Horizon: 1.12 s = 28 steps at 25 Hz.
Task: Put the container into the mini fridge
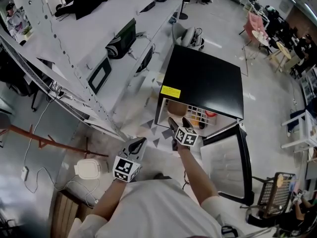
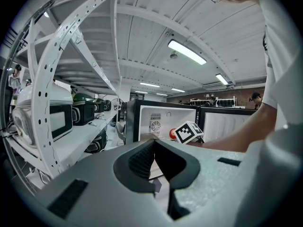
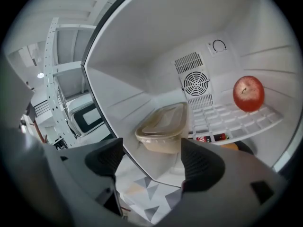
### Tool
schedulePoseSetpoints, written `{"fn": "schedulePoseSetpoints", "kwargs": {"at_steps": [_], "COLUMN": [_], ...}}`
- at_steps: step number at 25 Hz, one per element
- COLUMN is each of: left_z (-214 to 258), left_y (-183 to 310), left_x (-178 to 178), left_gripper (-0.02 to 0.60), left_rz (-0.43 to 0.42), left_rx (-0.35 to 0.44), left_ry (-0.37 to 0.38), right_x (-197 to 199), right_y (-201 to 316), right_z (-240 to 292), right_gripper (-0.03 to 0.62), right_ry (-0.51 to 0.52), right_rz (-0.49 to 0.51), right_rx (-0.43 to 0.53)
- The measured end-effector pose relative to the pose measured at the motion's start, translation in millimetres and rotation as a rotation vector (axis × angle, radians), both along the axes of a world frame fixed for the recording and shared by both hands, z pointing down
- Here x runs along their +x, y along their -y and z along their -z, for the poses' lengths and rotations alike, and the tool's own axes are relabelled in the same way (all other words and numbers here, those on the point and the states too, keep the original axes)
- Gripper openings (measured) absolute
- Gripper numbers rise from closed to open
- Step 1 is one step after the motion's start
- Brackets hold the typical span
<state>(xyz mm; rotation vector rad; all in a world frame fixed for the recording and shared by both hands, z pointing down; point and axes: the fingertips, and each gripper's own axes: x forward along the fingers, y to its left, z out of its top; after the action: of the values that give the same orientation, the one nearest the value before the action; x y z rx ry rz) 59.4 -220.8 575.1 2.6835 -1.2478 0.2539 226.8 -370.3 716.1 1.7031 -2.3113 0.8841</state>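
The black mini fridge (image 1: pixel 205 81) stands with its door (image 1: pixel 225 165) swung open toward me. A tan lidded container (image 3: pixel 163 126) rests on the fridge floor at the left, also seen from above as the container (image 1: pixel 176 108). A red apple (image 3: pixel 248 93) lies on the white shelf beside it. My right gripper (image 3: pixel 152 160) is open just outside the opening, short of the container, with nothing between its fingers; in the head view the right gripper (image 1: pixel 177 128) sits at the fridge's front edge. My left gripper (image 1: pixel 136 145) hangs back to the left, shut and empty, jaws together (image 2: pixel 154 148).
A white perforated shelving rack (image 1: pixel 99 48) with microwaves and cookers runs along the left. A triangle-patterned mat (image 1: pixel 153 133) lies before the fridge. A white round appliance (image 1: pixel 89 169) sits on the floor at lower left, a wire basket (image 1: pixel 275 192) at lower right.
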Motion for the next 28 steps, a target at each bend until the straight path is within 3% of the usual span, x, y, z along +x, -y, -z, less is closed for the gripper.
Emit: {"fn": "schedulePoseSetpoints", "kwargs": {"at_steps": [5, 13, 21, 28], "left_z": [-4.3, -17.8, -14.5, 11.3], "left_y": [-6.9, -22.0, -31.0, -33.5], "left_x": [5.3, 23.5, 40.4, 31.6], "left_gripper": [0.005, 0.005, 0.005, 0.005], "left_rz": [0.029, 0.040, -0.028, -0.107], "left_rx": [-0.007, -0.041, -0.042, -0.016], "left_ry": [-0.009, -0.020, -0.024, -0.042], "right_x": [0.6, 9.3, 14.1, 13.8], "right_y": [-14.9, -48.5, -94.4, -141.4], "right_z": [23.5, 82.3, 118.3, 141.4], "right_gripper": [0.365, 0.201, 0.103, 0.026], "right_ry": [-0.047, -0.086, -0.128, -0.136], "right_rz": [0.051, 0.102, 0.134, 0.090], "right_rx": [0.060, 0.188, 0.243, 0.266]}}
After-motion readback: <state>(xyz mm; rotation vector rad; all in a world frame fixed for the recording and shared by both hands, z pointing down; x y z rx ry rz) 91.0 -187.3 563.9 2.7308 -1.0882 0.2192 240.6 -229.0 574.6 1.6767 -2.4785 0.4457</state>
